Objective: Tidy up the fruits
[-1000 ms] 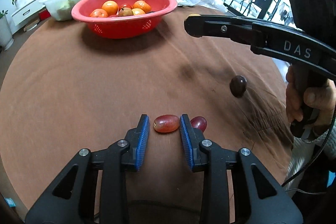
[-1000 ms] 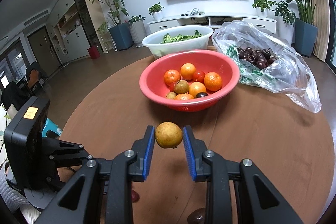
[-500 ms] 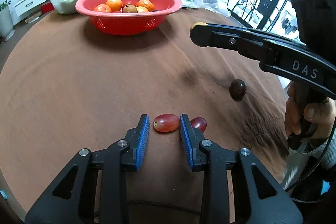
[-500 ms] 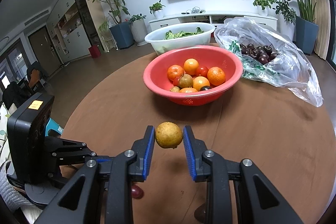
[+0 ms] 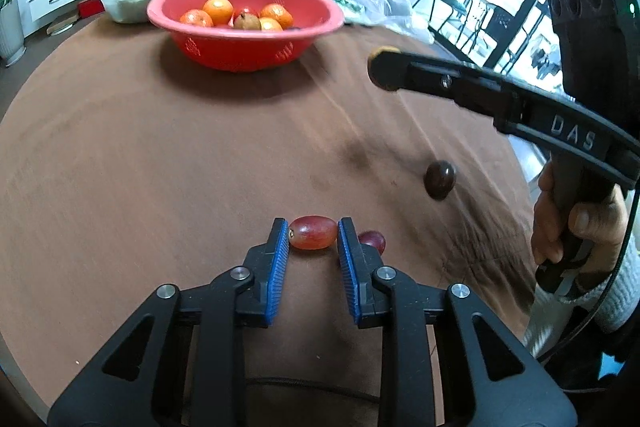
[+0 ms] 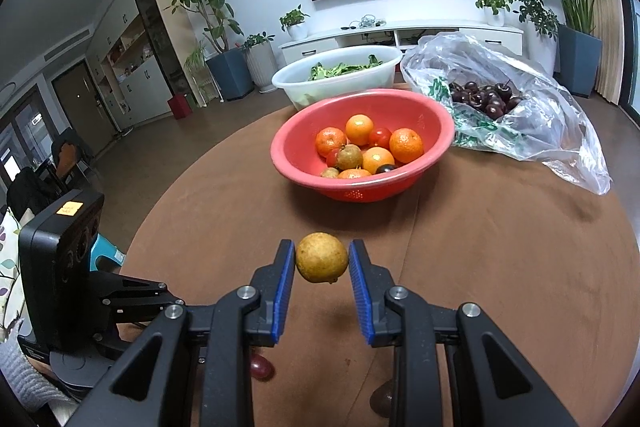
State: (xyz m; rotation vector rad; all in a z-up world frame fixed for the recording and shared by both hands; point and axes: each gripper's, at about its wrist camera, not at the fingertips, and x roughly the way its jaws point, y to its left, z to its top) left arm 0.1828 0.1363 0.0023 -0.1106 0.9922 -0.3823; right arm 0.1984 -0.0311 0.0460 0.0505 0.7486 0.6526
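Observation:
My left gripper [image 5: 312,237] is shut on a red grape [image 5: 313,231] and holds it above the brown table. A second red grape [image 5: 373,240] lies just right of it; a dark round fruit [image 5: 439,179] lies farther right. My right gripper [image 6: 322,259] is shut on a yellow-brown round fruit [image 6: 321,257], raised above the table short of the red bowl [image 6: 362,187] of oranges and other fruit. The bowl also shows in the left wrist view [image 5: 244,49], and the right gripper's arm [image 5: 500,103] crosses that view at the right.
A white tub of greens [image 6: 340,77] stands behind the bowl. A clear plastic bag of dark cherries [image 6: 496,103] lies to its right. In the right wrist view, the left gripper's body [image 6: 60,267] is at lower left, and a grape [image 6: 261,366] lies below.
Both grippers have moved toward the red bowl, which looks nearer in both views. The grape and the yellow-brown fruit stay held.

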